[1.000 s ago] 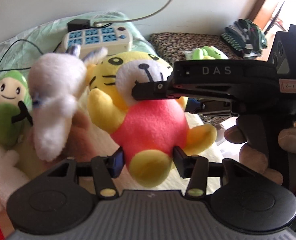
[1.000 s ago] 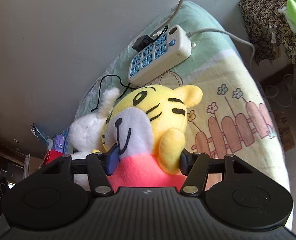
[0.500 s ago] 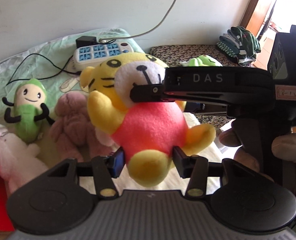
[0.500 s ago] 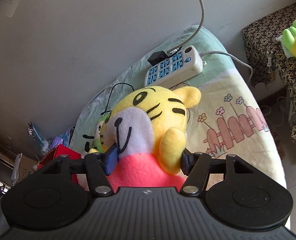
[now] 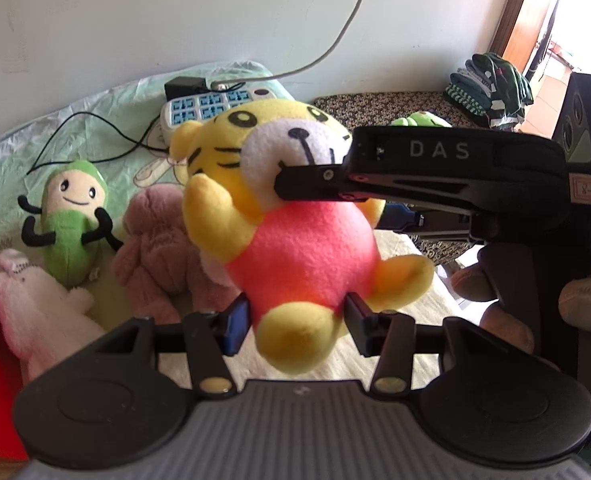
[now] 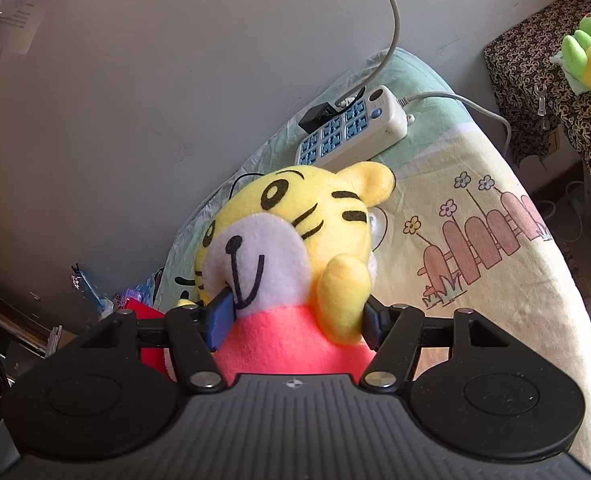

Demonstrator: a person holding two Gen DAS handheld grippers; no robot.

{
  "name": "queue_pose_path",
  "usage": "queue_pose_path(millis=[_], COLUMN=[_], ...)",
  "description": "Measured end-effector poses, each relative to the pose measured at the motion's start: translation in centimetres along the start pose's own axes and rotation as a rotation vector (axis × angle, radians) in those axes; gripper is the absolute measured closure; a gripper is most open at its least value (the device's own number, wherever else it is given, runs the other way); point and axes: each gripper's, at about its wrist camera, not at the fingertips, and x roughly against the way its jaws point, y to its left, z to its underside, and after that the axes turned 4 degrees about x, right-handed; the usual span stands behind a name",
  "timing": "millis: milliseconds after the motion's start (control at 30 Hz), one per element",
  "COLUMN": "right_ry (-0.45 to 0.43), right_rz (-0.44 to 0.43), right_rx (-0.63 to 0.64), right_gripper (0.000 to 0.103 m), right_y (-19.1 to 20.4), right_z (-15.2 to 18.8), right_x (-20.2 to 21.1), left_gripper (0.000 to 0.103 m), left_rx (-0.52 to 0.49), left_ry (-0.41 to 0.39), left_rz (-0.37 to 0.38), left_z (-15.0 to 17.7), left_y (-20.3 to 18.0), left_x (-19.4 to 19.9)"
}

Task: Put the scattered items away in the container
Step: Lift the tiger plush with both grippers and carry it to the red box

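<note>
Two hand-held grippers, left (image 5: 297, 320) and right (image 6: 295, 320), pinching tiger plush (image 5: 295, 216), green plush (image 5: 71, 216), power strip (image 6: 351, 128) behind

Both handheld units are matte black. Left gripper (image 5: 293, 322): ribbed grey centre plate, two round domed housings either side, linkage arms with pale yellow pivot caps, one blue pad and one black. Right gripper (image 6: 293, 322): same layout, darker ribbed plate (small cross mark at top), silver pivot screws, blue pads. Its side reads "DAS", plus a small handwritten label.
</note>
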Motion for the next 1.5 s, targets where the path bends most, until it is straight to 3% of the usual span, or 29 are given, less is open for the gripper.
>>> queue_pose_path(millis=[267,800,1100,1500], right_ry=[-0.01,-0.019,0.019,0.035], right_rz=[0.017,-0.078,-0.177,-0.006], right_rx=[0.05,0.055,0.123,0.242], right_gripper=[0.047,0.058,0.058,0.059], right_y=[1.7,6.3,14.2,25.8], right_z=[-0.7,-0.1,0.9,6.2], right_x=[0.8,-0.2,-2.4,-8.1], left_gripper=[0.053,0.054,0.054,0.05], left_rx=[0.019,0.103,0.167,0.168], left_ry=[-0.038,-0.134,-0.227,-0.205], left_rz=[-0.021,-0.094,-0.131,-0.047], left_z=[-0.1,1.2,2.5,5.1], left_y=[0.6,3.8,9.2,20.5], left_x=[1.3,6.2,12.4,15.0])
